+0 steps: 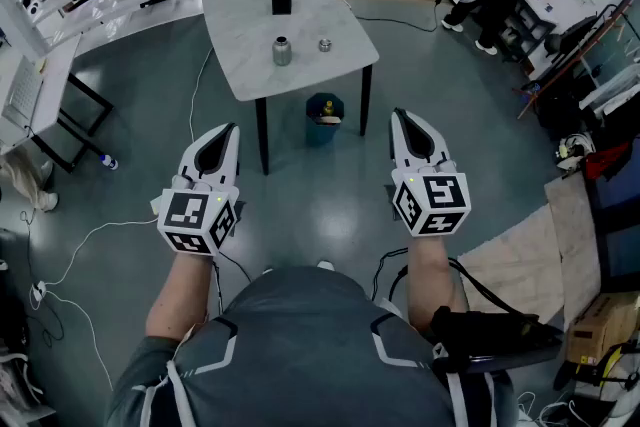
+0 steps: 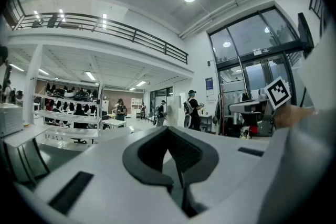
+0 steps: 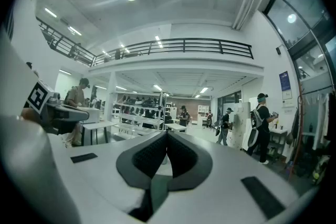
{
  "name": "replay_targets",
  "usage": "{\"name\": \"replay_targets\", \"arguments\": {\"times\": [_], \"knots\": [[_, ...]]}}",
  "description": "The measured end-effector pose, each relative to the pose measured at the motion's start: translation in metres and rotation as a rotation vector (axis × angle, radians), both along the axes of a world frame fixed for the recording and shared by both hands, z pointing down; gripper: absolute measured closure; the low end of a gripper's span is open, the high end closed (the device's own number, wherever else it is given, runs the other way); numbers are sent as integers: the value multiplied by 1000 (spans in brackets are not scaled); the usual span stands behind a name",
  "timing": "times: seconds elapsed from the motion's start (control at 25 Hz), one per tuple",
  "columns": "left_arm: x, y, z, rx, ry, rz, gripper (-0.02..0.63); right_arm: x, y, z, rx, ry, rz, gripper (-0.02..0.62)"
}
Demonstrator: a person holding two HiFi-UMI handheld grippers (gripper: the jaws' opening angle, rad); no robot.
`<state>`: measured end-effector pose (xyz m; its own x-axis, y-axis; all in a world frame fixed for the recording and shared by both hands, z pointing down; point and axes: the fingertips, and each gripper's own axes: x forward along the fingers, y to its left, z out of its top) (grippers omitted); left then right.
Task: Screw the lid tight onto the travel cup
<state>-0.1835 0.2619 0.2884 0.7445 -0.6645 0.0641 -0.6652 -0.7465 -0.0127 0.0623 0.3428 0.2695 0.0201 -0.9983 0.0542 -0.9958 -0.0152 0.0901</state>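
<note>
Nearest, the left tool (image 1: 227, 135) and the right tool (image 1: 403, 122) are held out level over the floor (image 1: 330, 205), side by side and well apart. Each has its jaws together on nothing, which the left gripper view (image 2: 170, 132) and the right gripper view (image 3: 167, 137) both confirm, with only the room beyond. Past them a blue bin (image 1: 324, 119) stands on the floor under the near edge of the table (image 1: 240, 65). On the table, near that edge, the cup (image 1: 282, 50) stands upright with the lid (image 1: 324, 44) off it, lying just beside it toward the right edge and not touching. A black box (image 1: 281, 0) sits further back, about mid-table. The task looks not yet begun, as both tools are well short of the table. The cup appears to be bare metal, so probably stiff, smooth and slippery, light if empty and easy to tip. One tool would best clamp across its body about mid-height. The lid is small and shiny, so the other tool should pinch it across its rim, set it square on the mouth, then turn.
</note>
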Motion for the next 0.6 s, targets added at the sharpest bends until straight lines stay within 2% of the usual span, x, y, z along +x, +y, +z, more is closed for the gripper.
{"name": "replay_targets", "arguments": {"times": [0.4, 0.6], "knots": [[7, -5, -8, 16, -3, -12, 597, 4, -2, 1, -6, -9, 10, 569], [4, -7, -11, 18, -2, -10, 597, -5, -5, 1, -19, -42, -21, 569]]}}
